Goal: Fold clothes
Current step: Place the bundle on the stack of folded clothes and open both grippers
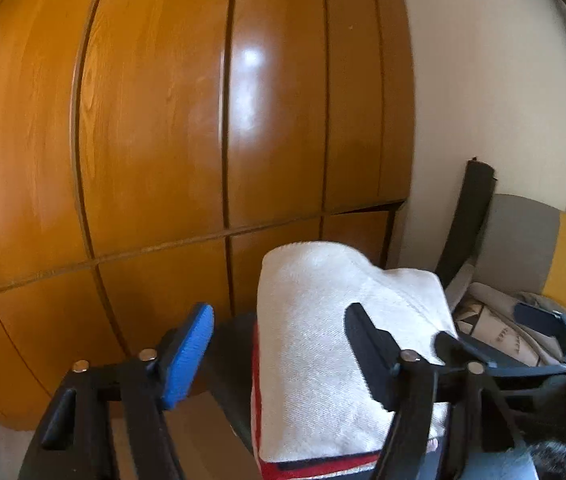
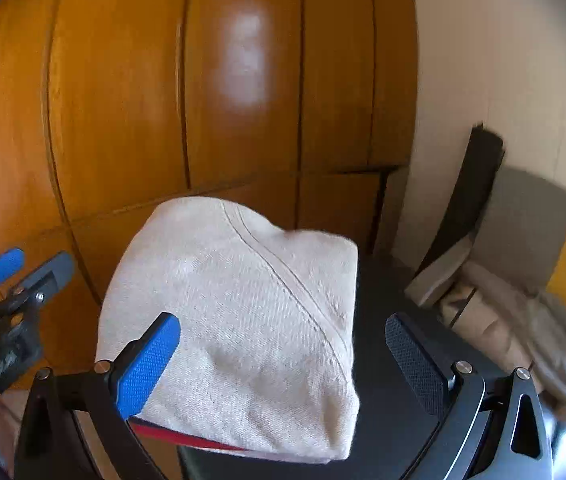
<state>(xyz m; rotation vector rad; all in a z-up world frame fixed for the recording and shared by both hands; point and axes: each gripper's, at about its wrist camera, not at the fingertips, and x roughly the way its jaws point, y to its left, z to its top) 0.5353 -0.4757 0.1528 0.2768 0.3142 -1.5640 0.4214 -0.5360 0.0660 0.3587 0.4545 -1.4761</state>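
A cream knitted garment (image 2: 235,320), edged in red and navy at its lower hem, is seen already folded into a compact bundle and set on a dark surface (image 2: 383,360) in front of the wooden wardrobe (image 1: 163,120). The right gripper (image 2: 283,356) is held wide apart around the bundle, gripping nothing. The left gripper (image 1: 279,320) is likewise spread wide, empty. Folding of this item appears complete; further cloth, possibly unfolded, is seen on the chair (image 1: 523,232).
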